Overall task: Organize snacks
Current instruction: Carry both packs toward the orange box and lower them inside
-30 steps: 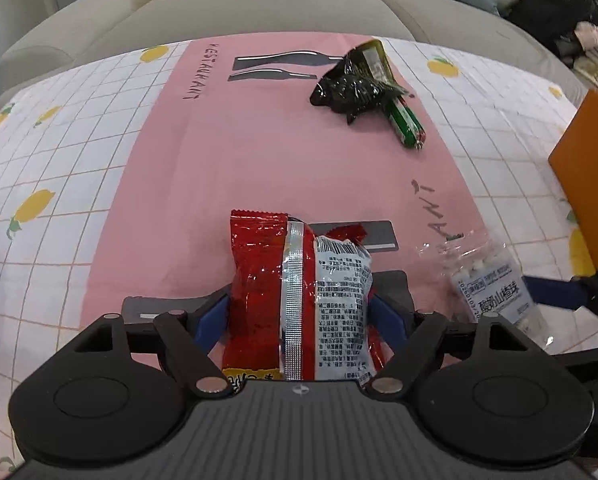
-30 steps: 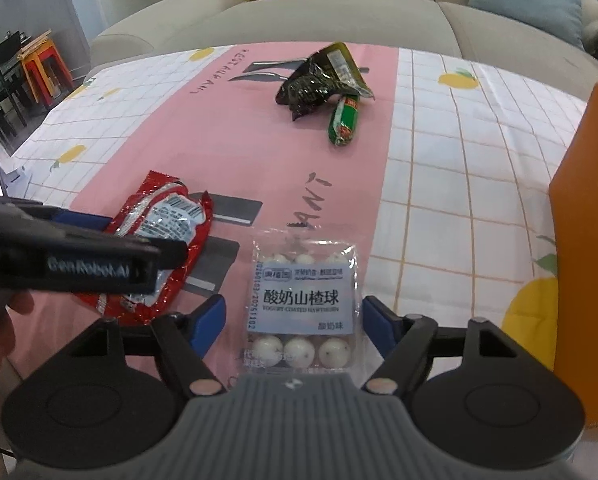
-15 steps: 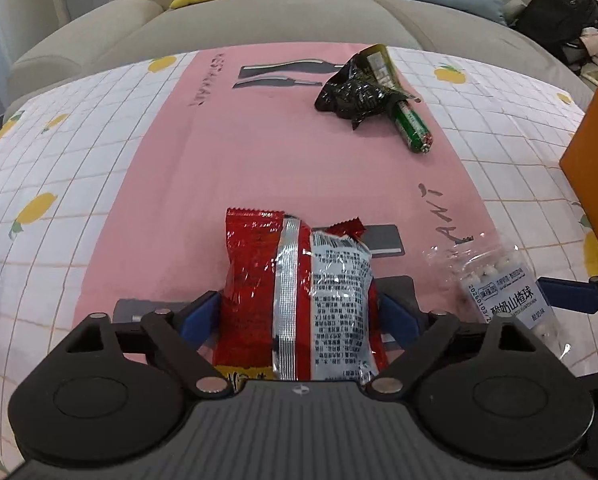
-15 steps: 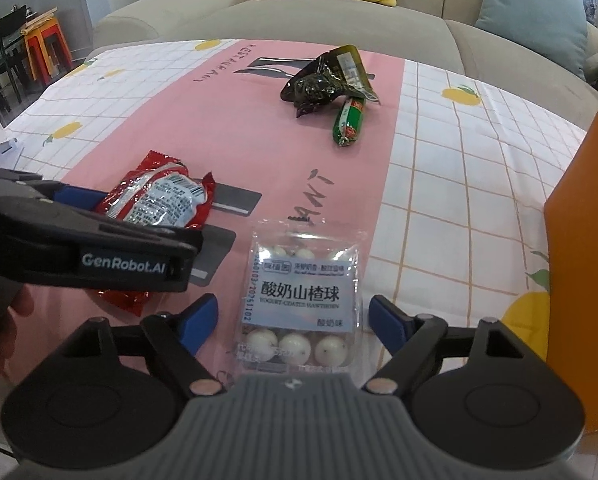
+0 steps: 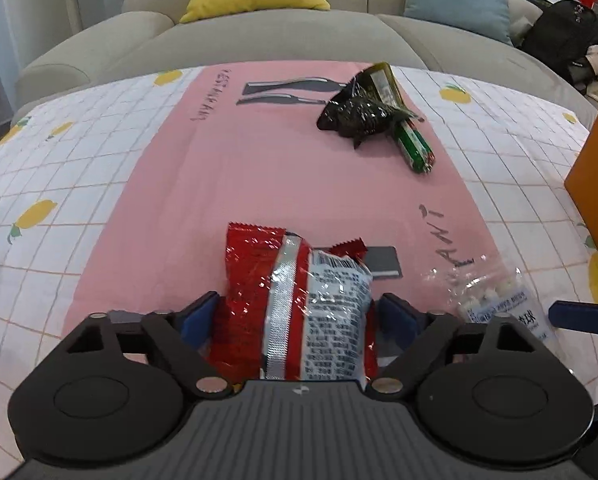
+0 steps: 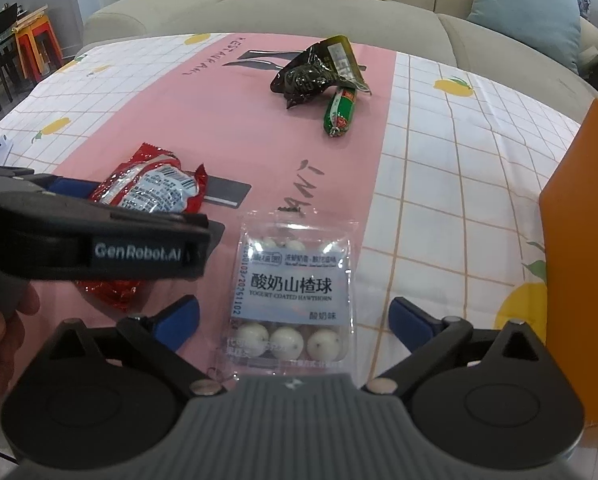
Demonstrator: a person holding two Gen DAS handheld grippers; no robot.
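A red snack packet [image 5: 295, 304] lies between the blue fingers of my left gripper [image 5: 299, 312], which close against its sides; it looks lifted off the cloth. It also shows in the right wrist view [image 6: 147, 196]. A clear packet of white hawthorn balls [image 6: 291, 292] lies on the table between the fingers of my right gripper [image 6: 295, 316], which stands open with gaps on both sides. The same packet shows in the left wrist view [image 5: 495, 300]. A dark green packet [image 5: 363, 108] and a green sausage stick [image 5: 415, 148] lie farther back.
An orange box [image 6: 579, 248] stands at the right edge of the table. The table wears a pink and white checked cloth [image 5: 179, 184] with lemon prints. A grey sofa [image 5: 259, 40] with yellow and blue cushions stands behind the table.
Both grippers have risen and pulled back a little, so the table looks farther. The red packet stays in the left gripper. The hawthorn packet stays between the open right fingers.
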